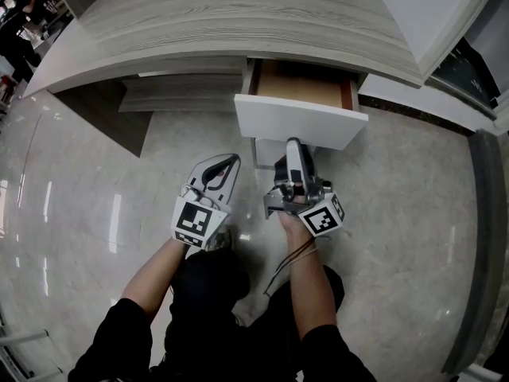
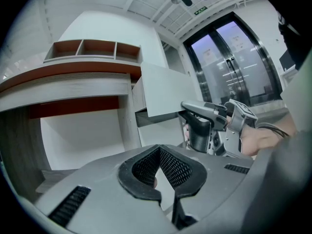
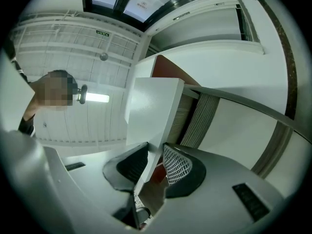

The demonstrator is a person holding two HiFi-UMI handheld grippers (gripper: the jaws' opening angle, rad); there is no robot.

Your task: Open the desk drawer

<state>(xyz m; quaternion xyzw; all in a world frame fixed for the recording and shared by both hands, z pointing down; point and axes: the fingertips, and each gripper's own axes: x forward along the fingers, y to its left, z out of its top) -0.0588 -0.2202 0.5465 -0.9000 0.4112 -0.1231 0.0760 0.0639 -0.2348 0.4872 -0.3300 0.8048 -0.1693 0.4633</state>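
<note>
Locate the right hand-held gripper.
Head view, centre-right: the right hand-held gripper sits under the open drawer front, jaws clamped on its lower edge, right of the left hand-held gripper.

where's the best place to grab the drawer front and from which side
Grip the lower edge of the drawer front, coming from below with the claw pointing up. The flat panel shows no handle, and its thin bottom edge overhangs the drawer box, easy to pinch; the right claw grips there.

White drawer front (image 1: 301, 122), grey woodgrain desk top (image 1: 238, 14)
</note>
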